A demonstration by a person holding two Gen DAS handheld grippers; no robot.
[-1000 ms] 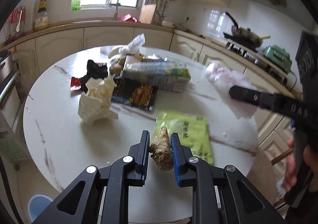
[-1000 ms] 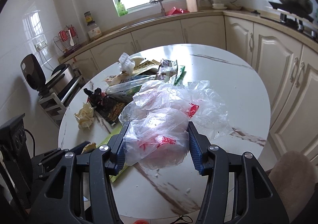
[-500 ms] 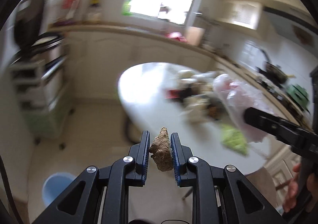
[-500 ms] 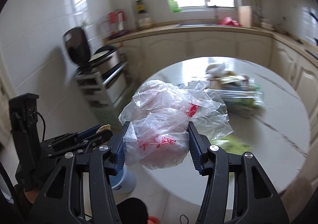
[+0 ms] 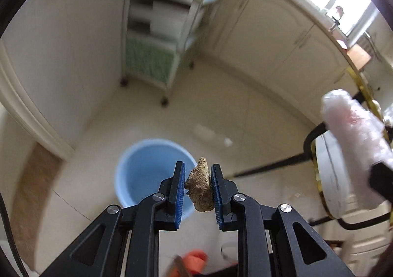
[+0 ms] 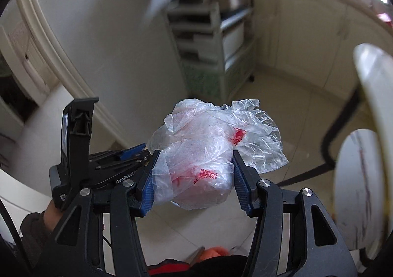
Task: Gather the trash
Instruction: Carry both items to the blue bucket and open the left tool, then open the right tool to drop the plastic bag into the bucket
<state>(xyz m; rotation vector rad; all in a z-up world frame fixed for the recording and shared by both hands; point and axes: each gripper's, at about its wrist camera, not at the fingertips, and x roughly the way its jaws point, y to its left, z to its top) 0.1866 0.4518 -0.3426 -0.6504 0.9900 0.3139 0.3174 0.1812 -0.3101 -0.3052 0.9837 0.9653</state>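
My left gripper (image 5: 197,173) is shut on a brown knobbly ginger piece (image 5: 200,187) and holds it in the air above the right rim of a light blue bin (image 5: 149,171) on the floor. My right gripper (image 6: 194,166) is shut on a crumpled clear plastic bag (image 6: 208,151) with red print. That bag also shows blurred at the right of the left wrist view (image 5: 353,129). The left gripper's body (image 6: 98,161) shows at the left of the right wrist view. The bin is hidden in the right wrist view.
A wheeled storage cart (image 5: 159,38) stands against the wall beyond the bin; it also shows in the right wrist view (image 6: 213,38). The white round table's edge (image 6: 356,178) and its black legs are at the right. Cream cabinets (image 5: 282,38) line the far wall. The floor is tiled.
Both grippers have swung left and down from the table toward the floor, each still holding its item. The blue bin now lies right below the left gripper.
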